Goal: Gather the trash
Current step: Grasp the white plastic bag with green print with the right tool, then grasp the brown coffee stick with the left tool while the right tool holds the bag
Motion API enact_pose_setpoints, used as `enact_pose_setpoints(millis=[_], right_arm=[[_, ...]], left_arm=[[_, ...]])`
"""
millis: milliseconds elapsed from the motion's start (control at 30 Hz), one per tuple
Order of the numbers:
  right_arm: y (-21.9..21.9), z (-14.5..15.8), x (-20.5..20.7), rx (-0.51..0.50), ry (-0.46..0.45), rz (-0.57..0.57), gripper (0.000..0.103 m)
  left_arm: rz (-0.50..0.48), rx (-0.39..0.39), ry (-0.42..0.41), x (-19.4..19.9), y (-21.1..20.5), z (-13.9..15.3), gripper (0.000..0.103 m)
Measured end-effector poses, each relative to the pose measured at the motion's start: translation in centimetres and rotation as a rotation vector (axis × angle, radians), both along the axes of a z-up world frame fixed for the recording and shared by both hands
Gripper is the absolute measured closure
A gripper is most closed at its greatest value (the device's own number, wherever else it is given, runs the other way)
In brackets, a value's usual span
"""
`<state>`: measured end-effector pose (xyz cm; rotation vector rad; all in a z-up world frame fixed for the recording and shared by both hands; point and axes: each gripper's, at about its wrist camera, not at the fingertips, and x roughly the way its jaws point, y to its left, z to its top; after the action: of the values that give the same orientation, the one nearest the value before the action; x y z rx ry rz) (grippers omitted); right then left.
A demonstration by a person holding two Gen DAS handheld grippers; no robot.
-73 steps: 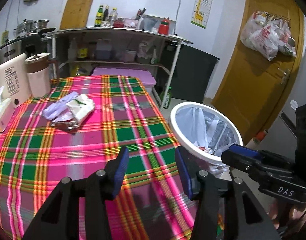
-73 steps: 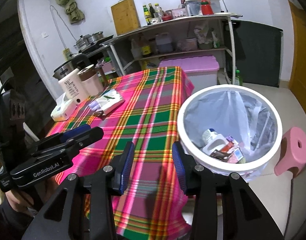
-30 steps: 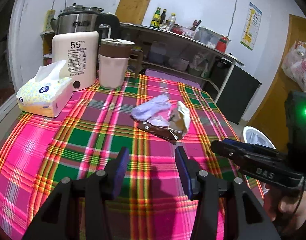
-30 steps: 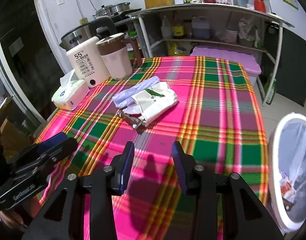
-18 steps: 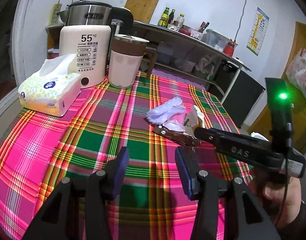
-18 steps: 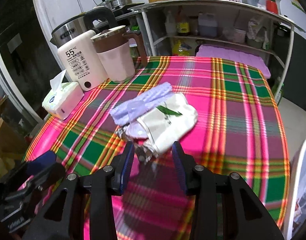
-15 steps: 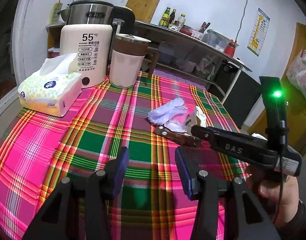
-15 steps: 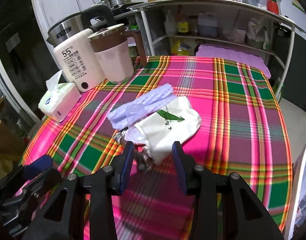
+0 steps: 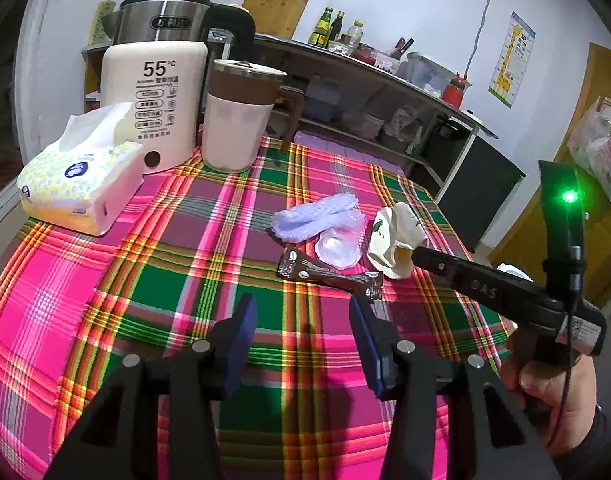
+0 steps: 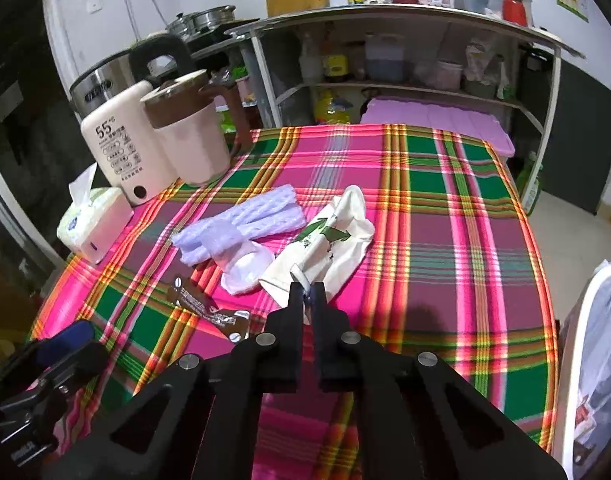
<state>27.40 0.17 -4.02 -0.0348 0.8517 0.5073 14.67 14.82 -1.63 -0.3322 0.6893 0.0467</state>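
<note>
Right gripper (image 10: 308,294) clamped on the near edge of the cream wrapper (image 10: 325,240) mid-worktop (image 10: 445,208), left gripper (image 9: 301,328) spread and empty near the brown sachet (image 9: 329,274); so thin a pinch could slip before reaching the bin (image 10: 585,320) at far right

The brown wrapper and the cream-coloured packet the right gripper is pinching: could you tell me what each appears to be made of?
The brown wrapper looks like thin metallised plastic film: glossy, crinkled, with silvery glints at its sealed ends. The cream packet, pinched at its near edge by the right gripper, looks like matte paper or a soft paper-plastic pouch: it creases in soft folds without shine and carries a green leaf print. Which of the two cannot be told.
</note>
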Motion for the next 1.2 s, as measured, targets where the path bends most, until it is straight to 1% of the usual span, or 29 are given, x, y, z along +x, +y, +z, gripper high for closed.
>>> enact_pose_setpoints(millis=[100, 167, 200, 233, 267, 300, 367, 533, 600, 667, 700, 733, 1000, 1200], right_arm=[[-0.9, 0.4, 0.0, 0.054, 0.023, -0.002, 0.099], [-1.1, 0.5, 0.1, 0.066, 0.027, -0.015, 0.095], [-1.2, 0.5, 0.1, 0.079, 0.037, -0.018, 0.083], [-1.2, 0.5, 0.1, 0.090, 0.043, -0.015, 0.064], [-1.2, 0.6, 0.0, 0.102, 0.047, -0.010, 0.055], [-1.0, 0.6, -0.2, 0.107, 0.047, -0.005, 0.048], [-0.6, 0.7, -0.5, 0.106, 0.040, 0.008, 0.048], [1.4, 0.3, -0.1, 0.027, 0.001, 0.020, 0.048], [1.7, -0.1, 0.5, -0.007, 0.002, 0.011, 0.049], [1.6, -0.4, 1.0, -0.015, 0.001, 0.002, 0.066], [1.4, -0.5, 1.3, -0.031, -0.001, -0.010, 0.079], [1.1, -0.6, 1.4, -0.036, -0.001, -0.019, 0.087], [-1.5, -0.2, 2.0, 0.009, 0.007, -0.039, 0.090], [-3.4, 0.3, 1.0, 0.050, 0.009, -0.035, 0.090]], left_arm=[[0.000, 0.001, 0.002, 0.2, -0.2, 0.0, 0.053], [-0.002, 0.002, 0.002, 0.2, -0.3, 0.1, 0.053], [-0.003, 0.003, 0.001, 0.2, -0.3, 0.1, 0.053], [-0.003, 0.003, 0.002, 0.2, -0.4, 0.1, 0.053], [-0.004, 0.003, 0.002, 0.2, -0.4, 0.1, 0.053], [-0.004, 0.003, 0.003, 0.2, -0.4, 0.1, 0.053], [-0.004, 0.002, 0.003, 0.2, -0.4, 0.0, 0.053], [0.004, -0.004, 0.004, 0.2, 0.0, -0.1, 0.053], [0.007, -0.006, 0.006, 0.2, 0.1, -0.1, 0.053], [0.008, -0.007, 0.009, 0.3, 0.3, -0.2, 0.053], [0.008, -0.009, 0.011, 0.4, 0.3, -0.3, 0.053], [0.006, -0.012, 0.013, 0.5, 0.3, -0.3, 0.053], [-0.001, -0.049, 0.039, 1.8, -0.1, -0.7, 0.053], [0.024, -0.108, 0.067, 3.8, -0.8, -1.0, 0.047]])
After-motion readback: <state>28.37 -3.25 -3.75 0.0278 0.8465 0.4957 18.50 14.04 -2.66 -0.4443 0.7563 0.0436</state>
